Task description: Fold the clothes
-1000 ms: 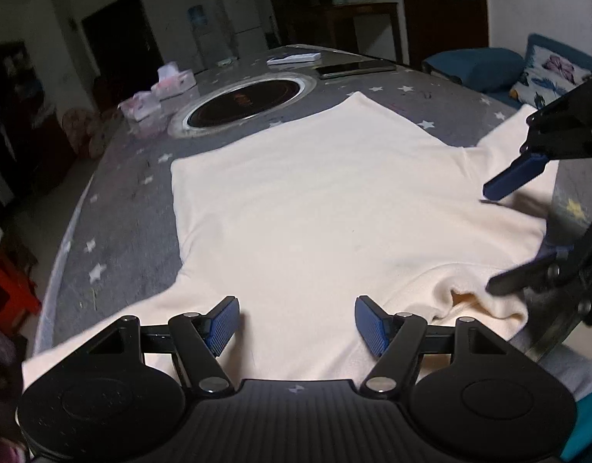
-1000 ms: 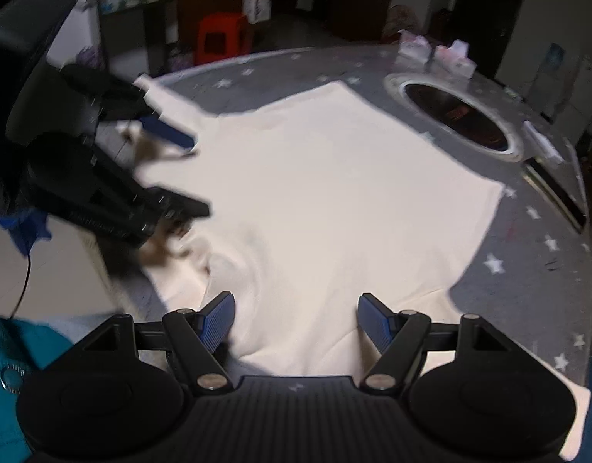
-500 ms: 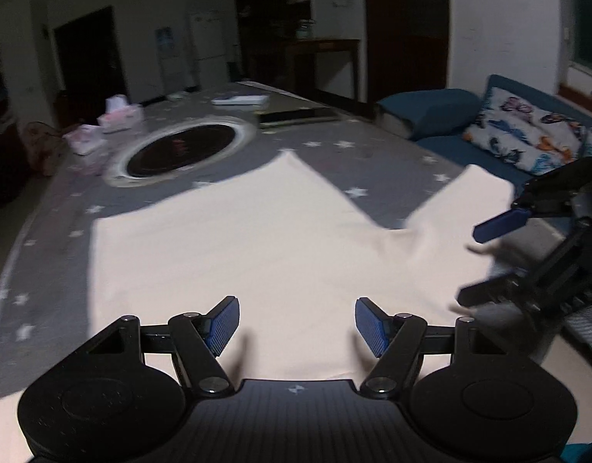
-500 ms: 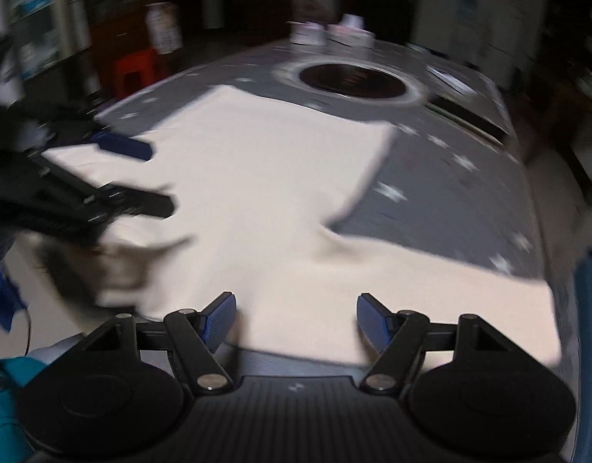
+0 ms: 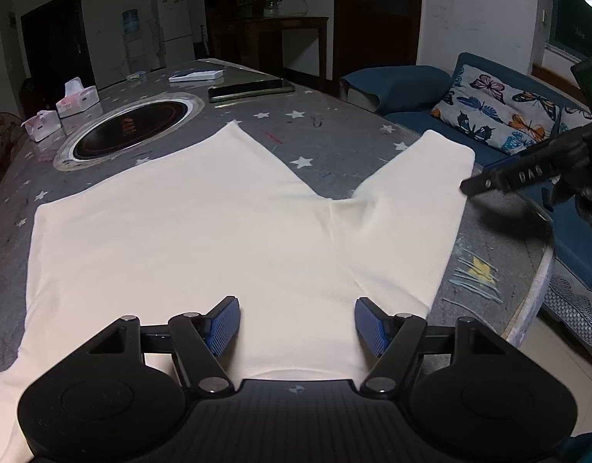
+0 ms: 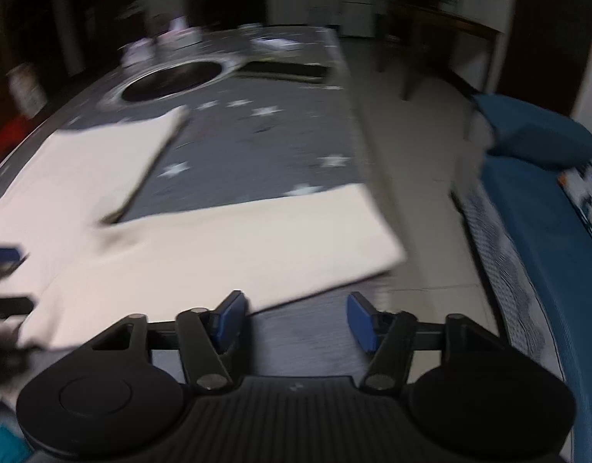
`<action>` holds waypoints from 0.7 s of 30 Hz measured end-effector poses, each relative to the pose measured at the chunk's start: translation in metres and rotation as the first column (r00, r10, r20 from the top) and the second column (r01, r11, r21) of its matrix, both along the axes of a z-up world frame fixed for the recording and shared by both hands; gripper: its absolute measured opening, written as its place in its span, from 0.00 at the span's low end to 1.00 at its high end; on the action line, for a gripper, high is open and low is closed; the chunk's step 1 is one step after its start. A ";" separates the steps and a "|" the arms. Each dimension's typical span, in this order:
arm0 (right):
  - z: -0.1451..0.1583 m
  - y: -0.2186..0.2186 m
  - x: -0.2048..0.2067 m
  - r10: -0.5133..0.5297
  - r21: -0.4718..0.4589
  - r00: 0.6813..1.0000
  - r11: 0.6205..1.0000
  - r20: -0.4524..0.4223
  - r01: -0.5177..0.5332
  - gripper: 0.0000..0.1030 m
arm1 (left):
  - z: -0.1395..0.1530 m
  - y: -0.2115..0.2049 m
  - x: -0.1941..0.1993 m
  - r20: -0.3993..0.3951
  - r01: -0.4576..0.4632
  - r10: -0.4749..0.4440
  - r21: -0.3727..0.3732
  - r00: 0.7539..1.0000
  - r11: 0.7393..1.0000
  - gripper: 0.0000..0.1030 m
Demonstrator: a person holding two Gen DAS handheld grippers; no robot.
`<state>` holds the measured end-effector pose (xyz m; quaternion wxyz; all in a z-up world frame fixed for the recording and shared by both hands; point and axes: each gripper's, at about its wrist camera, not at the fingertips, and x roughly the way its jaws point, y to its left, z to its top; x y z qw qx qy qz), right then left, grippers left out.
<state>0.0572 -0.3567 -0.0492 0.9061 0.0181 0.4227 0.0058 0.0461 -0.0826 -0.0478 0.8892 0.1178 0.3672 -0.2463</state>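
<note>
A cream long-sleeved top [image 5: 188, 231] lies spread flat on the grey star-print table [image 5: 334, 142]. My left gripper [image 5: 297, 326] is open just above its near edge, around the neckline, with nothing between its blue pads. The right sleeve [image 5: 415, 200] stretches toward the table's right edge. In the blurred right wrist view my right gripper [image 6: 296, 320] is open over the table just off that sleeve [image 6: 238, 243], its left pad close to the cuff's edge. The right gripper's black body [image 5: 543, 169] shows at the right of the left wrist view, beyond the sleeve's end.
A round inset cooktop [image 5: 134, 131] sits further back on the table, with tissue boxes [image 5: 78, 96], a dark phone [image 5: 249, 90] and a white flat item [image 5: 195, 75] behind it. A blue sofa with a butterfly cushion [image 5: 500, 112] stands past the right table edge.
The right sleeve, bunched near the collar a second ago, now lies stretched out to the right. The right gripper has swung right toward the sleeve's end. The left gripper has turned slightly right.
</note>
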 end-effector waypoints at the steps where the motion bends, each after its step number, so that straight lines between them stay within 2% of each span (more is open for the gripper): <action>1: 0.000 -0.006 0.002 -0.029 0.008 1.000 1.000 0.003 0.029 0.52 | 0.001 0.001 0.000 0.001 -0.002 0.002 0.000 1.000 1.000 0.68; 5: -0.004 -0.027 0.011 -0.119 0.062 0.993 0.991 0.015 0.118 0.47 | 0.003 -0.001 0.001 0.005 0.003 -0.003 -0.002 1.000 1.000 0.68; 11: -0.010 -0.038 0.022 -0.168 0.111 0.985 0.981 0.043 0.162 0.38 | 0.003 -0.003 0.003 0.002 -0.004 0.004 0.004 1.000 1.000 0.70; 14: -0.011 -0.044 0.023 -0.193 0.137 0.979 0.973 0.059 0.184 0.27 | 0.002 -0.003 0.005 -0.004 -0.015 0.015 0.009 1.000 1.000 0.70; 15: -0.012 -0.046 0.023 -0.202 0.148 0.977 0.970 0.064 0.191 0.15 | 0.002 -0.002 0.006 -0.006 -0.020 0.020 0.010 1.000 1.000 0.70; 18: -0.008 -0.051 0.020 -0.215 0.195 0.973 0.961 0.078 0.197 0.08 | 0.001 -0.002 0.009 -0.012 -0.032 0.032 0.014 0.999 0.999 0.71; 21: -0.003 -0.057 0.016 -0.228 0.244 0.969 0.949 0.090 0.201 0.06 | 0.001 -0.003 0.013 -0.012 -0.039 0.040 0.017 0.999 0.999 0.71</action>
